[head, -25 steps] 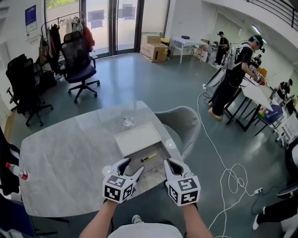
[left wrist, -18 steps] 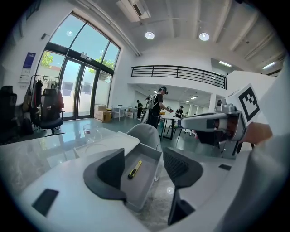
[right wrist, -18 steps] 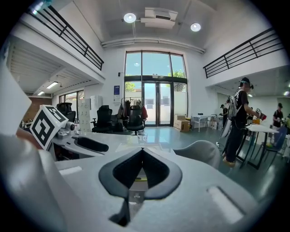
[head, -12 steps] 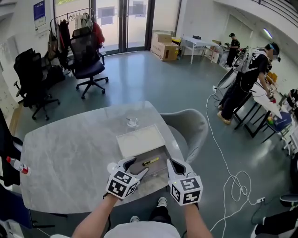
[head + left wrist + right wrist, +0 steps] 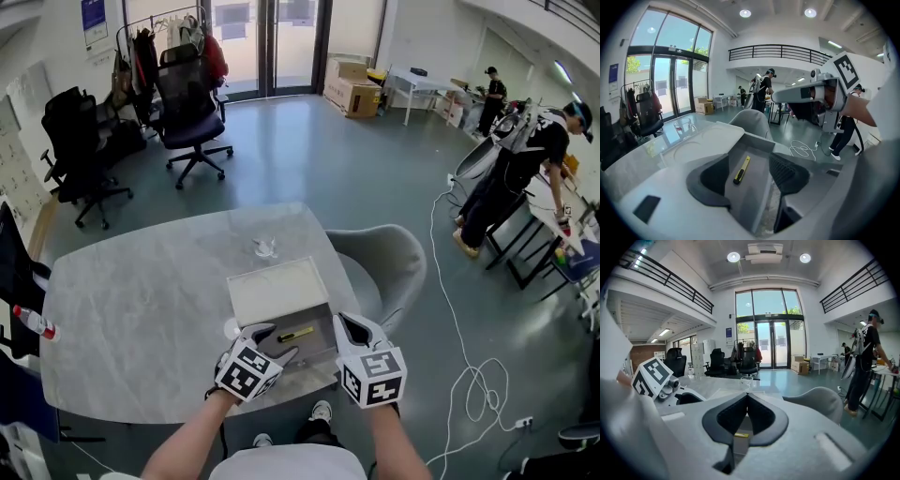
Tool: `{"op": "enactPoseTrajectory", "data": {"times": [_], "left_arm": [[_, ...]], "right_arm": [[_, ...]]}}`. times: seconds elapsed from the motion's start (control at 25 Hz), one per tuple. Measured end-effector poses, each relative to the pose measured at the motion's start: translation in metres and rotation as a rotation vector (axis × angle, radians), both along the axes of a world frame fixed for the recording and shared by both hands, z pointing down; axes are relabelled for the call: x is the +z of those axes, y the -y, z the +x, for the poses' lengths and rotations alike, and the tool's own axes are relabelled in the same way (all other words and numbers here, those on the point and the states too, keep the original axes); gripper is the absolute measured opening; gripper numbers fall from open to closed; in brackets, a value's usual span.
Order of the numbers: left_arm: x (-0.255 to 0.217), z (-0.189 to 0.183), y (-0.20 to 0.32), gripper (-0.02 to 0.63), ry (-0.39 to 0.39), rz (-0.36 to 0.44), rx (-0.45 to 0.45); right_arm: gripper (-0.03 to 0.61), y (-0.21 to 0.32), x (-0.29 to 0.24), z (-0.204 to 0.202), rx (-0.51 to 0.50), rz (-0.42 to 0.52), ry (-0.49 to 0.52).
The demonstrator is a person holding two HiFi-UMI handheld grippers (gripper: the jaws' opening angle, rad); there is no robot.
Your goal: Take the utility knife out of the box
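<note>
Utility knife (image 5: 740, 169) beyond left hand-held gripper (image 5: 749, 161)

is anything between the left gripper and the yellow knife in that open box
Nothing visible does. The yellow utility knife lies bare on the floor of the open grey box, with nothing over it. The left gripper has its jaws apart, and the knife shows in the gap between them.

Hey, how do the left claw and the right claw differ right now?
The left claw is open, its jaws wide apart; the right claw is shut, tips touching. The left claw points over the open box, with the utility knife lying in it ahead of the jaws; the right claw sits at the box's right side. Both are empty and hover near the box's near end.
</note>
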State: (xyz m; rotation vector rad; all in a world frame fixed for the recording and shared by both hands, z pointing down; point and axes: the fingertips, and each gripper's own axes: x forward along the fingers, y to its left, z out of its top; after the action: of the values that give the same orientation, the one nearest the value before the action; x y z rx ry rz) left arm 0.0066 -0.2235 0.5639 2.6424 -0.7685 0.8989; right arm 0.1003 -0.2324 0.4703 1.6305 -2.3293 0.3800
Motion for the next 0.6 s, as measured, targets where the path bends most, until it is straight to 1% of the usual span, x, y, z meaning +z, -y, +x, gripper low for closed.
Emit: {"op": "enactPoseTrajectory", "data": {"times": [0.28,0.4,0.6], "left_arm": [[0.027,0.01,0.011,0.244,0.114,-0.023,0.029],[0.038,0.011,0.012,0.242,0.154,-0.047,0.038],[0.05,0.015,0.015,0.244,0.21,-0.059,0.052]], "right_arm": [[0.005,0.022,0.002,0.009,-0.048,-0.004,0.009],[0.005,0.029,0.004,0.013,-0.06,-0.006,0.013],[0.005,0.039,0.008,0.019,-0.078,-0.011,0.025]]}}
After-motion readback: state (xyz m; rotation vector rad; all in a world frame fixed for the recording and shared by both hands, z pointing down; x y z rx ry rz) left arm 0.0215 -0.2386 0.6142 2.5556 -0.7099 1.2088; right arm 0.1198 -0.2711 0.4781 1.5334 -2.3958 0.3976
